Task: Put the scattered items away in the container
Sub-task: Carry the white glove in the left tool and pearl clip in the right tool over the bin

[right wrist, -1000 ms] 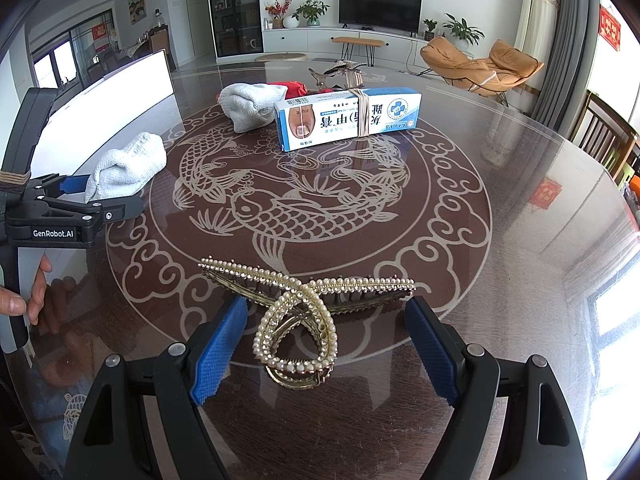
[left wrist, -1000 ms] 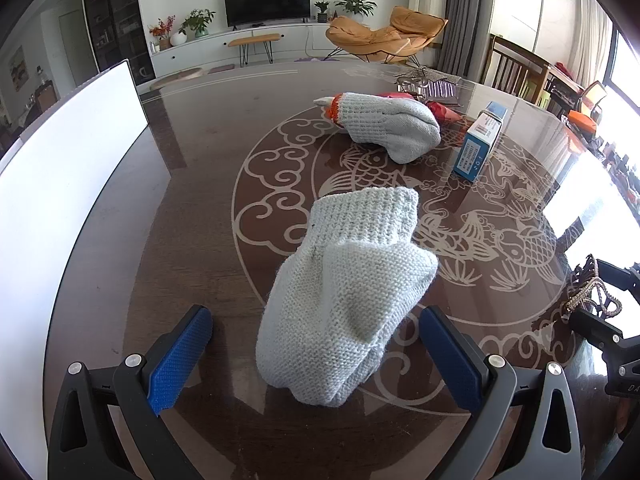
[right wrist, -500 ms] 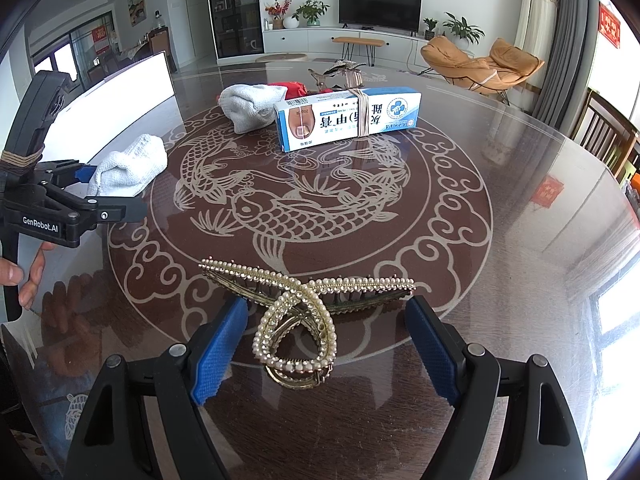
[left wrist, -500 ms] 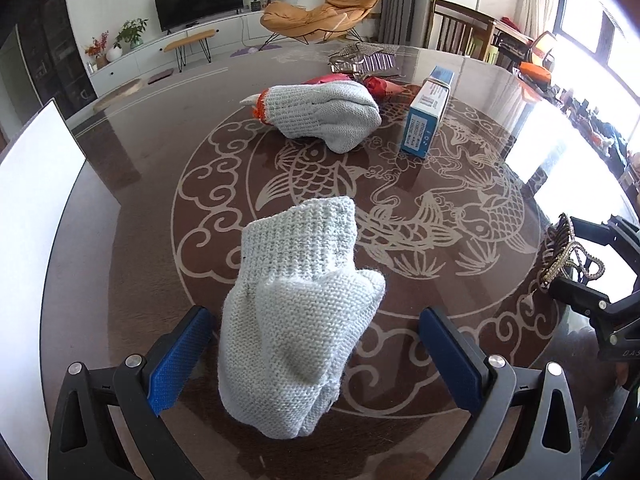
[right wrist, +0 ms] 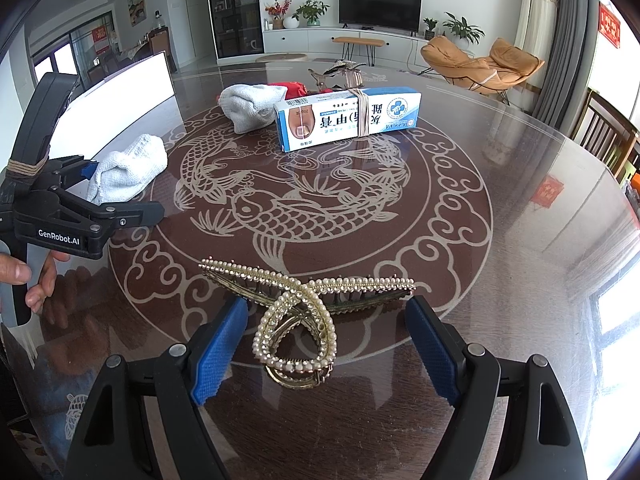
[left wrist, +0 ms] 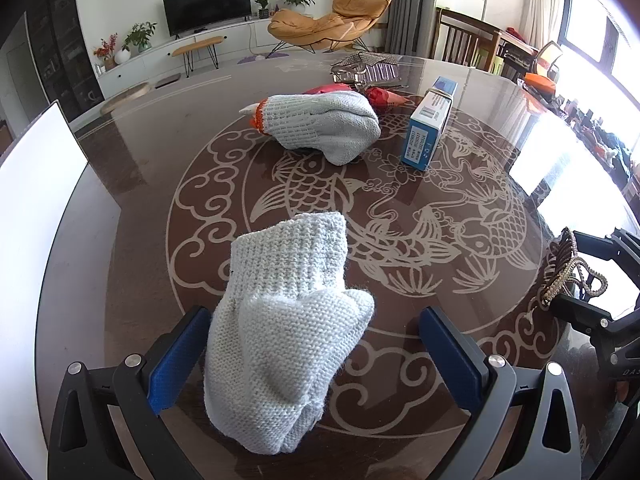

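A white knit glove (left wrist: pixel 288 340) lies on the glass table between the fingers of my left gripper (left wrist: pixel 316 354), which is open; its left pad is close to the glove and its right pad stands well clear. A pearl hair claw (right wrist: pixel 304 320) rests on the table between the fingers of my right gripper (right wrist: pixel 326 346), also open and not touching it. Further back lie a second glove with an orange cuff (left wrist: pixel 320 128), a blue and white box (right wrist: pixel 348 120), a red item (left wrist: pixel 380 94) and a metal hair clip (left wrist: pixel 364 70). The white container (left wrist: pixel 36 200) stands at the left.
The round dark table (right wrist: pixel 500 220) has a fish pattern under glass. A hand (right wrist: pixel 24 276) holds the left gripper's handle at the left of the right wrist view. Wooden chairs (left wrist: pixel 464 44) stand beyond the far edge.
The left gripper has swung to the right around the near glove, so the glove now sits nearer its left pad. The glove, hair claw and right gripper have stayed put.
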Demonstrator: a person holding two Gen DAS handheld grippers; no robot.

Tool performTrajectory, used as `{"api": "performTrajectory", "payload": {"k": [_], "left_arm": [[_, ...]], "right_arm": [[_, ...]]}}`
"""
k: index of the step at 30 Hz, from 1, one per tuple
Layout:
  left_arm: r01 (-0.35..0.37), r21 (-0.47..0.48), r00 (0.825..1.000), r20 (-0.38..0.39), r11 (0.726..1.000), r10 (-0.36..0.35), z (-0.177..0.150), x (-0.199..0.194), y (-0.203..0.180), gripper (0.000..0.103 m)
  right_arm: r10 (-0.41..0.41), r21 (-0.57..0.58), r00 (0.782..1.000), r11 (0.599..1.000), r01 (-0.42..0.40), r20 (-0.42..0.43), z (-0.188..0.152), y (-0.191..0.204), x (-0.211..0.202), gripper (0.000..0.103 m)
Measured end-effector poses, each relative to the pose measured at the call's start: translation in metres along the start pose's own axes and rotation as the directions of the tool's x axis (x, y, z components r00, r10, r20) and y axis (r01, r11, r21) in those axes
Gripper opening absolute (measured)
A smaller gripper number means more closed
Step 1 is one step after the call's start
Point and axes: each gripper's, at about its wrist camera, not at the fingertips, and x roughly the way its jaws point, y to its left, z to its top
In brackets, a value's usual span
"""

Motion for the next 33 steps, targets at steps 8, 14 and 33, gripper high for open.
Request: {"api": "performTrajectory", "payload": {"k": [8,14,33], "left_arm": [[0.008,0.018,1.0,0.0,1.0,-0.008,-0.002,-0.004,-0.004,0.09],[0.032,0.063,0.998,0.049,0.997,-0.036,-0.008,-0.026,-0.019,0.031],[-0.196,-0.329,0.979,-0.017,0.924,0.201,-0.003,-0.243,0.258,0.031]], "right_arm": [[0.009,0.003,1.0,1.0,-0.009,0.009,0.0,-0.001,-0.002,0.08],[0.07,0.058,0.997,0.996,-0.072,0.03,-0.011,-0.004,-0.016,0.031],[0.451,-0.24,0.88,0.88,-0.41,0.147,0.152,0.215,-0.089,0.031]]}}
